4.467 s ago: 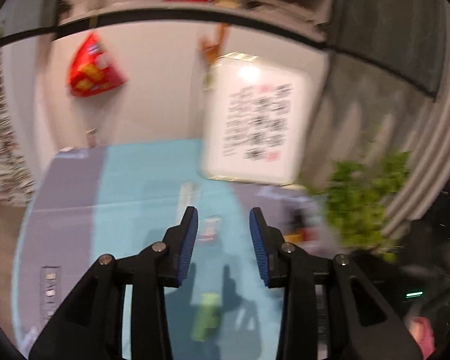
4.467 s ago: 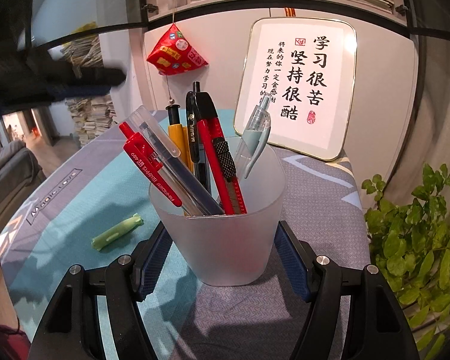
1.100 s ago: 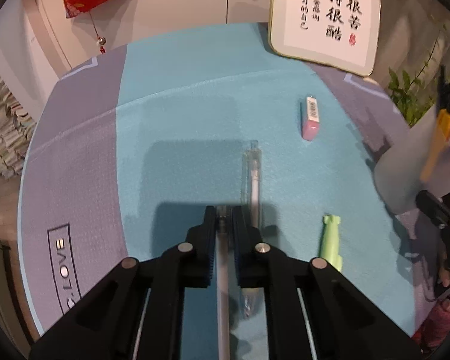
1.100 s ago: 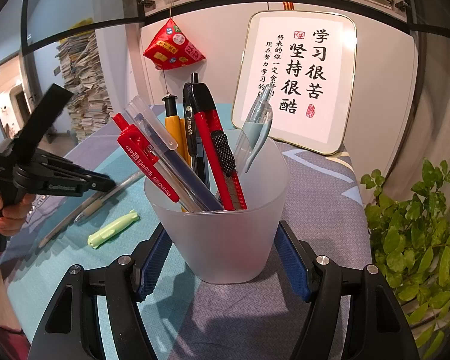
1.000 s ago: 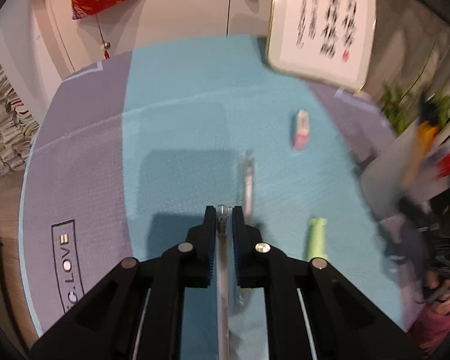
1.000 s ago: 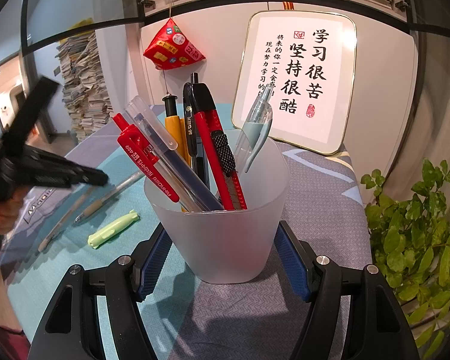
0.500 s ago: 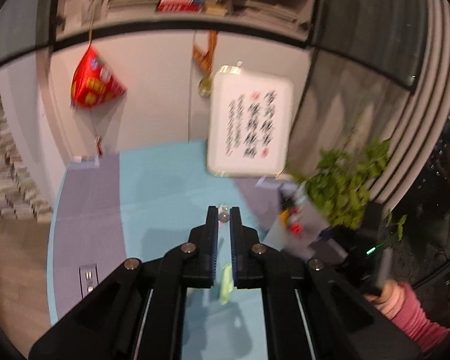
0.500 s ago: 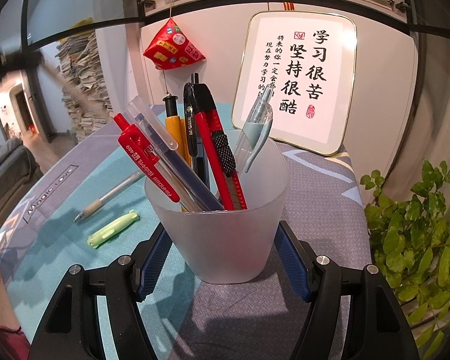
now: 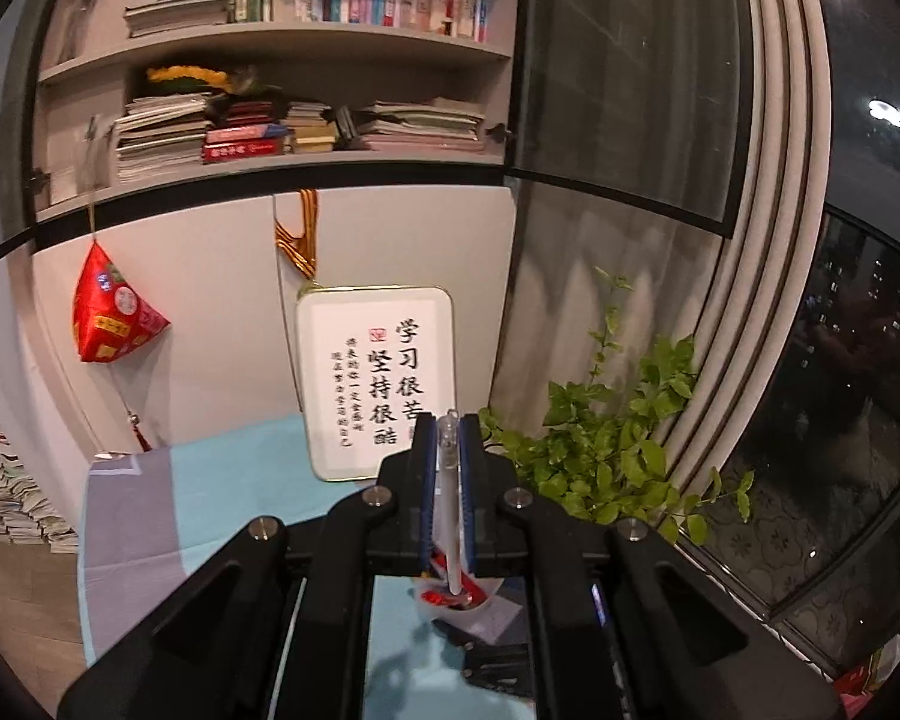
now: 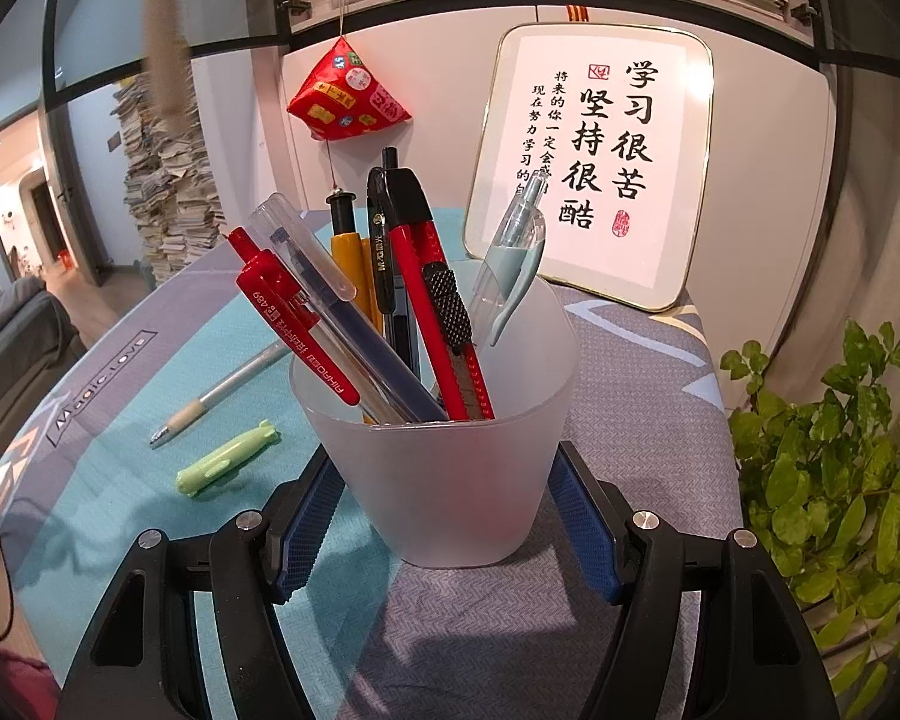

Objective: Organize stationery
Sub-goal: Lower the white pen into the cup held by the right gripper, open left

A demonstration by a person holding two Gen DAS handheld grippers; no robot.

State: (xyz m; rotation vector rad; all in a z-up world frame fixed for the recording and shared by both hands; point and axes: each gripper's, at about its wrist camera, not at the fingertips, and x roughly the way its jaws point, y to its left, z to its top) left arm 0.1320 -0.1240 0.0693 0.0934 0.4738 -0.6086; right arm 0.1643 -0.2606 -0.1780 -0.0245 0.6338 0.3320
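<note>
My right gripper point(image 10: 447, 516) is shut on a frosted plastic pen cup point(image 10: 450, 468) that stands on the grey mat and holds several pens and a red utility knife point(image 10: 432, 300). My left gripper point(image 9: 447, 438) is shut on a clear pen point(image 9: 450, 498) and holds it upright, high above the cup point(image 9: 456, 597), with the pen's lower tip hanging over the cup mouth. The pen's blurred end shows at the top left of the right wrist view point(image 10: 165, 30). A clear pen point(image 10: 222, 393) and a light green pen cap point(image 10: 228, 456) lie on the teal mat.
A framed calligraphy board point(image 10: 594, 162) leans against the wall behind the cup. A potted green plant point(image 10: 840, 450) stands at the right. A red pyramid ornament point(image 10: 345, 93) hangs on the wall. Stacks of paper point(image 10: 168, 180) stand at the far left.
My left gripper picked one of the two clear pens off the teal mat, lifted it and swung it over the cup. My right gripper and the cup have not moved.
</note>
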